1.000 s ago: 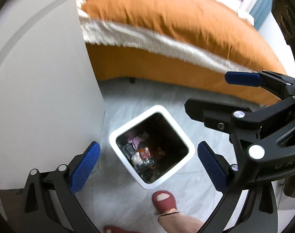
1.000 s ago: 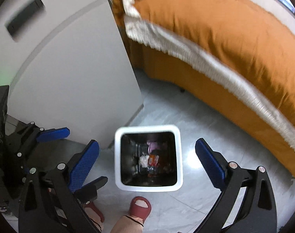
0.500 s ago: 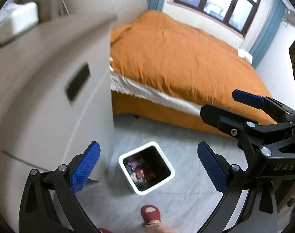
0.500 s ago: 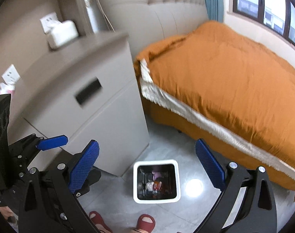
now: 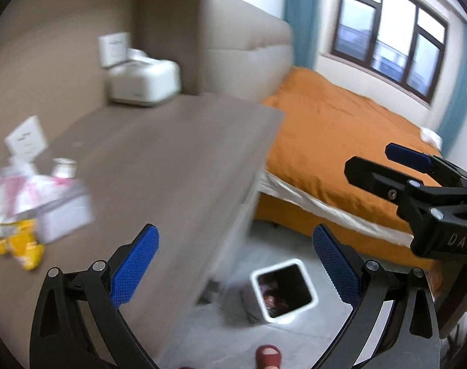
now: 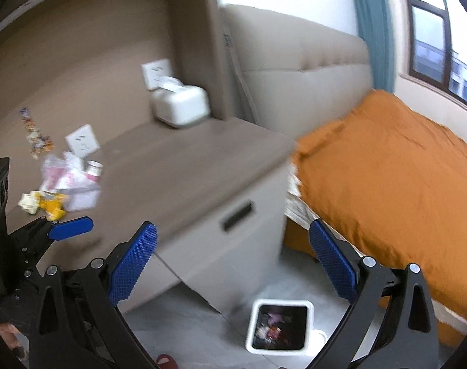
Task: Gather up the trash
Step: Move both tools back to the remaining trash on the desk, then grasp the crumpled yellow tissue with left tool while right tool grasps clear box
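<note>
While both the left gripper (image 5: 231, 261) and the right gripper (image 6: 233, 261) are spread wide and hold nothing, the trash pile (image 5: 21, 206) lies at the left edge of the frame on the nightstand top (image 5: 172, 166). Those wrappers look light, soft and crinkly; pinching a raised, crumpled fold should work best. The bin (image 6: 279, 326) stands at bottom centre.

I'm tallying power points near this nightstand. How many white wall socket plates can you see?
2: one socket plate behind the white tissue box, another lower on the wall behind the trash pile. Motion blur may hide others.
</note>
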Demonstrator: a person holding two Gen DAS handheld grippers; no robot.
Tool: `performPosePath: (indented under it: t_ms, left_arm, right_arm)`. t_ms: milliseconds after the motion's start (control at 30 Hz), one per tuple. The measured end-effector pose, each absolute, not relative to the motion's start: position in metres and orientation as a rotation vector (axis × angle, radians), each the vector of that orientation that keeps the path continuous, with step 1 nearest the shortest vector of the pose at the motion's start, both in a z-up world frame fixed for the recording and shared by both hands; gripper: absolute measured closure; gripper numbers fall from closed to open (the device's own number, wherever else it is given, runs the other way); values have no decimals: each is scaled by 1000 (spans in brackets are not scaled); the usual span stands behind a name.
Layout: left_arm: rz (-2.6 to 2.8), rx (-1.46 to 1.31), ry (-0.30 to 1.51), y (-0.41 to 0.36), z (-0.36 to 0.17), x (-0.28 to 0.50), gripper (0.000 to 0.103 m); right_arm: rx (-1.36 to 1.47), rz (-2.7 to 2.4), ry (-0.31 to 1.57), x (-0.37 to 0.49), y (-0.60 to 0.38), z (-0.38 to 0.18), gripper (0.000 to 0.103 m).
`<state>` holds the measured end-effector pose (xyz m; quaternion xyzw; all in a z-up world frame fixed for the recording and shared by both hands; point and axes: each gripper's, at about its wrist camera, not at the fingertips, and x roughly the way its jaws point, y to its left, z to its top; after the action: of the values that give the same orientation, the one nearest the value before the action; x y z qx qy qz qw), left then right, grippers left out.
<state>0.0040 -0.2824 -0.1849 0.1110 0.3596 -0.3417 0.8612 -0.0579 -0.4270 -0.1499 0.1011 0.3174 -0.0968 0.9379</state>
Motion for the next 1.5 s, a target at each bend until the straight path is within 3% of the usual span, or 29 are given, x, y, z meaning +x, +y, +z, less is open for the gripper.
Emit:
performPosePath:
  t_ms: [300,533,900,1500]
  left_arm:
    - [-446,179,728,-178,-163,40,5]
    - [-331,52,776,-98,-176,72,5]
    - [-281,-99,860,-42,-197,122,6]
    - [-227,64,791,-6,-192,160,6]
  right_arm:
    - [115,-7,612,-7,-343,-125,4]
    - [94,85,673,33,-286,-142,4]
    - [132,48,761,94,-235,-177,4]
    - [100,30,845,148,-204,-206,4]
